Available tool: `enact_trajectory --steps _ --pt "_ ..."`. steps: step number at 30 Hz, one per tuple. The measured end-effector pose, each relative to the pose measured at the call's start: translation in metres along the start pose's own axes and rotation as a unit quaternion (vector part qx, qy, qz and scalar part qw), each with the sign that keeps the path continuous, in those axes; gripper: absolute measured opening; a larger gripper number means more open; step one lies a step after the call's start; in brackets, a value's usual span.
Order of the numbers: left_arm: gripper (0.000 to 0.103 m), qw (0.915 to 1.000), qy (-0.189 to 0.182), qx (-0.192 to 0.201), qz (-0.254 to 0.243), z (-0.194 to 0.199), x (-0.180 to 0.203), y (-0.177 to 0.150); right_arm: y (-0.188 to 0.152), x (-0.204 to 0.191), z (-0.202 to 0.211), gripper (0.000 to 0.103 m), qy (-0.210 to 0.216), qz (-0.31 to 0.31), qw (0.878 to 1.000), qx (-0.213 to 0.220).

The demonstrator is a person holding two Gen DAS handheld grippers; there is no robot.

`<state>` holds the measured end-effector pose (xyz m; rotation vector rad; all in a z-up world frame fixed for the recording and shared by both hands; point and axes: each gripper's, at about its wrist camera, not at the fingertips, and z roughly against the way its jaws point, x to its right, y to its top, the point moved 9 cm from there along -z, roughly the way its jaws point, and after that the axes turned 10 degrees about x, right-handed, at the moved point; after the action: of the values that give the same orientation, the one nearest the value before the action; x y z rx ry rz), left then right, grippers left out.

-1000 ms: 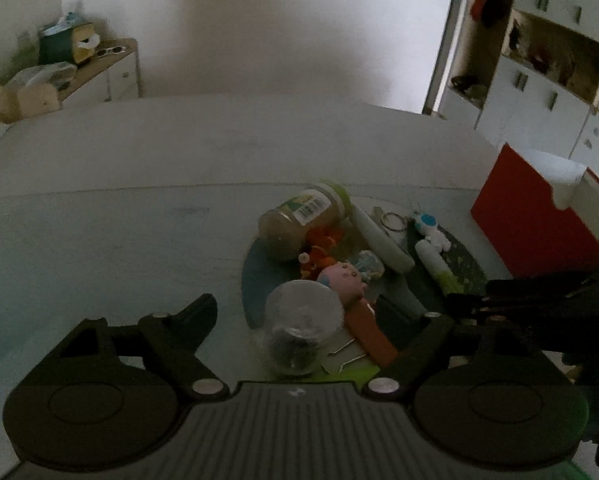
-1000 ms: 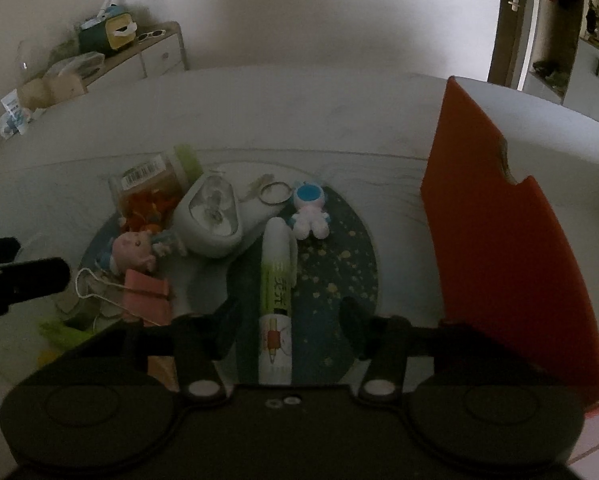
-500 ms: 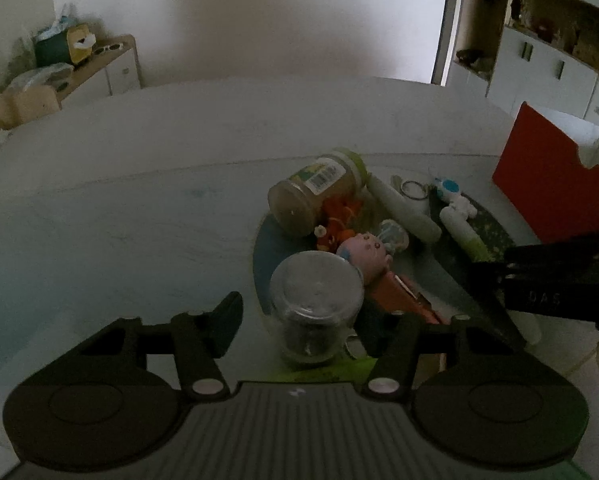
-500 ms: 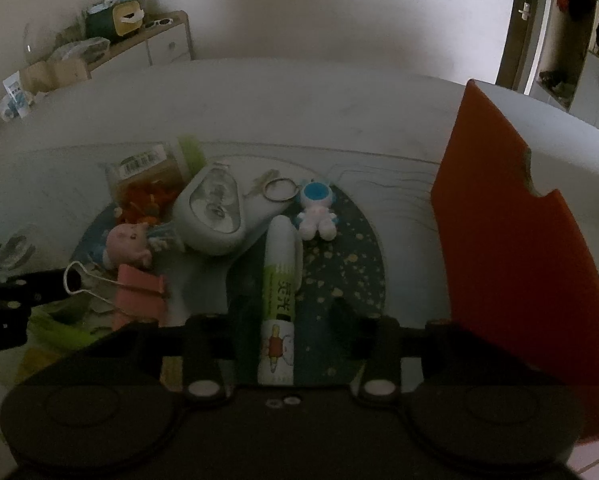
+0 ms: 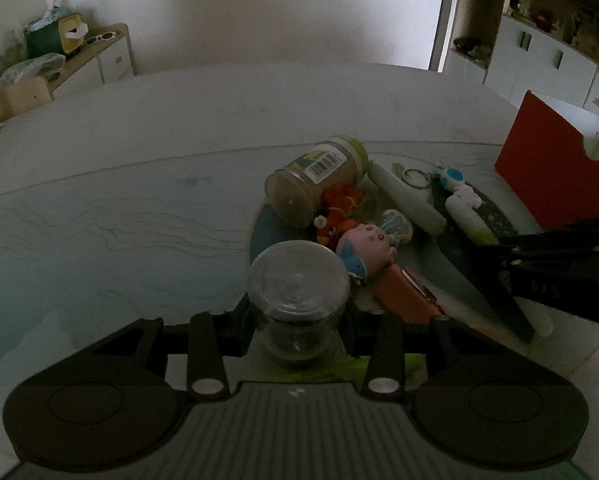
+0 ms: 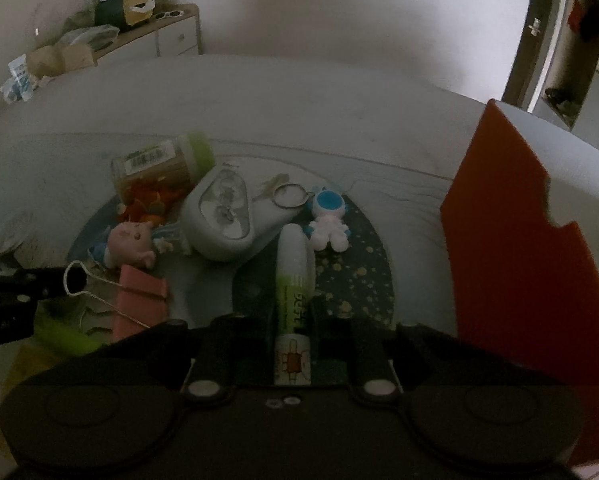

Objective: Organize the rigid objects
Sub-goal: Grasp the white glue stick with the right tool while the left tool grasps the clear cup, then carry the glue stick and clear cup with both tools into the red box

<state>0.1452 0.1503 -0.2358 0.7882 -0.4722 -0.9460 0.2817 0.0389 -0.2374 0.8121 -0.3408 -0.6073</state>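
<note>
Left wrist view
Left gripper (image 5: 297, 316): tilted down over the near edge of the round mat (image 5: 259, 228); its jaws have just been closing and now clasp a small clear jar (image 5: 298, 292) from both sides.
Clear jar: upright at the mat's near-left edge, just beside the pink doll (image 5: 365, 246).
Brown jar (image 5: 315, 186): lying on its side at the far edge of the mat; a barcode label faces up, other print too small to read.
Right gripper (image 5: 495, 246): comes in from the right, low over the mat.
Red box (image 5: 555, 184): standing at the right, apart from the mat.

Right wrist view
Right gripper (image 6: 293, 320): tilted down, jaws clenched on the glue stick (image 6: 293, 280).
Glue stick: lying on the mat lengthwise between the fingers, cap pointing away; green writing on it, not readable.
Astronaut toy (image 6: 329, 220): just beside the glue stick's cap.
Pink clip (image 6: 139, 300): left of the gripper.
</note>
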Motion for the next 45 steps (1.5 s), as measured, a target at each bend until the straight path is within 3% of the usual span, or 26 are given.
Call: enact_trajectory --steps 12,20,32,37,45 --pt "0.040 0.9999 -0.015 0.002 0.000 0.040 -0.004 0.024 0.014 0.011 0.056 0.016 -0.011 -0.066 0.998 0.020" --pt "0.040 0.9967 -0.078 0.013 -0.019 0.081 0.021 0.048 0.032 0.023 0.116 0.016 -0.031 -0.099 0.993 0.049" --pt "0.040 0.9856 -0.155 0.040 -0.056 0.110 0.098 0.095 0.049 0.080 0.170 0.016 -0.075 -0.127 0.986 0.081" --pt "0.040 0.9809 -0.178 0.032 -0.071 0.100 0.145 0.108 0.045 0.118 0.172 0.016 -0.091 -0.130 0.984 0.084" --pt "0.040 0.9788 -0.183 0.023 -0.089 0.070 0.231 0.128 0.036 0.190 0.158 0.016 -0.095 -0.134 0.984 0.076"
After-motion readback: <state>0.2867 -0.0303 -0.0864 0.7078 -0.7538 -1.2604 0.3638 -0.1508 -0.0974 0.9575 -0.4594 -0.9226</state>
